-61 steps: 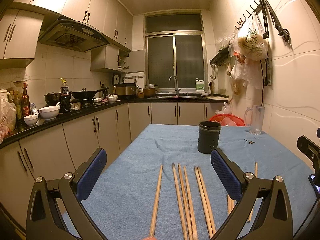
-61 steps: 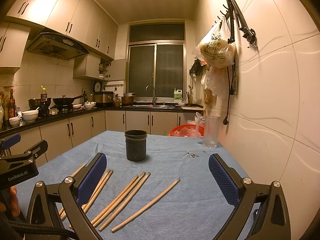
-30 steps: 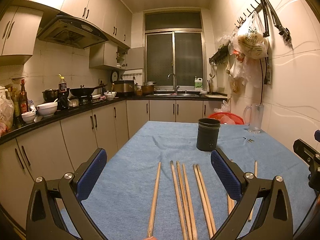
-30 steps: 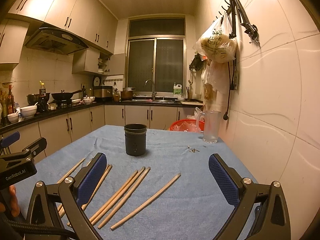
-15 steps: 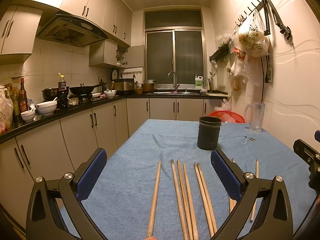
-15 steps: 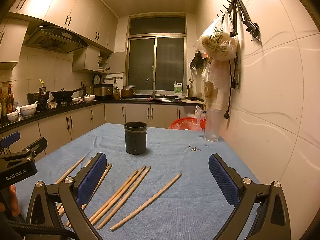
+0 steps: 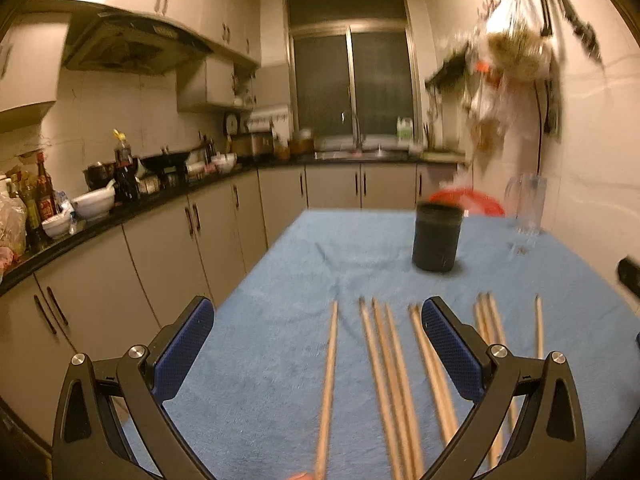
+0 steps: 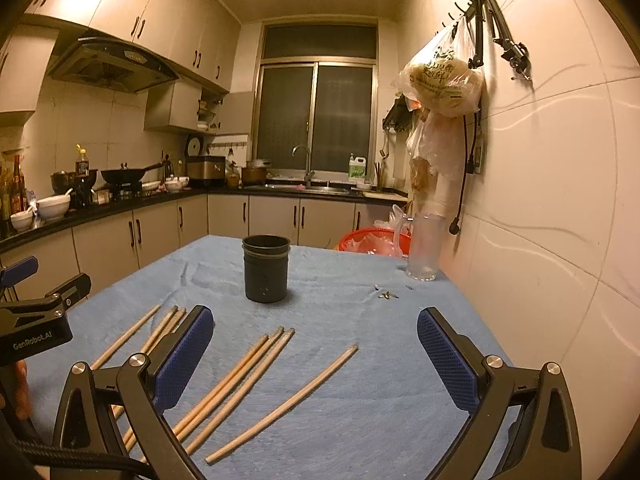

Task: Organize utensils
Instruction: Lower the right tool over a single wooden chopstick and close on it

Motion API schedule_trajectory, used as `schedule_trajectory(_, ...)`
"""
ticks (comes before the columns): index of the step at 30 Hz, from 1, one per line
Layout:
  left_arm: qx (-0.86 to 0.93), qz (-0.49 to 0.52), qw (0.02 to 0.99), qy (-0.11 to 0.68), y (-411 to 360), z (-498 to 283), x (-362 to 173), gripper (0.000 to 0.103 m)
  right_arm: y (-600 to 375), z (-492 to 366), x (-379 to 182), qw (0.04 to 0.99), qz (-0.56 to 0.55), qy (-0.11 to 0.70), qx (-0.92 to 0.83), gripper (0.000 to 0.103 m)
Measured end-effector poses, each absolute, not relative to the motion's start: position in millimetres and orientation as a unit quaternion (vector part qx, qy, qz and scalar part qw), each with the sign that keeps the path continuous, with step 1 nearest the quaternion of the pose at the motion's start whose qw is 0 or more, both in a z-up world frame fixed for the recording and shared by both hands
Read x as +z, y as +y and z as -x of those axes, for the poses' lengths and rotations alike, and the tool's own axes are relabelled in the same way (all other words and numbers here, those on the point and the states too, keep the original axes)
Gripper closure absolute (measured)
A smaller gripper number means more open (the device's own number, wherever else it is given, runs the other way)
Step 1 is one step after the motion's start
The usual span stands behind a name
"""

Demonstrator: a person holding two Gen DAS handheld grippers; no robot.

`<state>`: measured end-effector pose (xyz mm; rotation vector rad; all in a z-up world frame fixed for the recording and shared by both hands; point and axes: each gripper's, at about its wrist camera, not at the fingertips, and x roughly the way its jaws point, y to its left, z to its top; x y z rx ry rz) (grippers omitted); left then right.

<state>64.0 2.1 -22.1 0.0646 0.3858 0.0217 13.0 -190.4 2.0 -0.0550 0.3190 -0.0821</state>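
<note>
Several wooden chopsticks (image 7: 394, 384) lie side by side on the blue tablecloth (image 7: 280, 360), tips pointing away from me. A dark round holder cup (image 7: 437, 237) stands upright beyond them. My left gripper (image 7: 316, 354) hangs open above the near chopsticks, holding nothing. In the right wrist view the same chopsticks (image 8: 236, 380) fan out on the tablecloth (image 8: 380, 400), one (image 8: 286, 402) lying apart to the right, with the holder cup (image 8: 265, 268) behind. My right gripper (image 8: 314, 356) is open and empty. The left gripper's body (image 8: 36, 320) shows at the left edge.
A clear glass mug (image 8: 424, 246) stands at the table's far right by the tiled wall, small metal bits (image 8: 388, 294) near it. A red basket (image 8: 374, 240) sits past the table's far edge. Counters with pots and bowls (image 7: 96, 200) run along the left.
The left wrist view has shifted and blurred with motion; the left gripper has tilted down and nearer to the chopsticks. The right gripper has barely moved. Both stay open.
</note>
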Motion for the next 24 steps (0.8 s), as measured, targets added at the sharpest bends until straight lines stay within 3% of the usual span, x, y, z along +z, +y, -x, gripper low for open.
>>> schedule_trajectory(13,0.018,-0.138,0.896,0.422,3,-151,-75,0.000,-239,-73,-15,0.951,-0.030,0.304,-0.053,0.000)
schedule_trajectory(20,-0.008,-0.074,0.890,0.450,24,-174,-55,0.000,-260,-96,-17,0.933,-0.050,0.350,-0.064,0.005)
schedule_trajectory(24,-0.005,-0.063,0.884,0.464,28,-190,-47,0.008,-257,-107,-18,0.928,-0.051,0.365,-0.055,0.008)
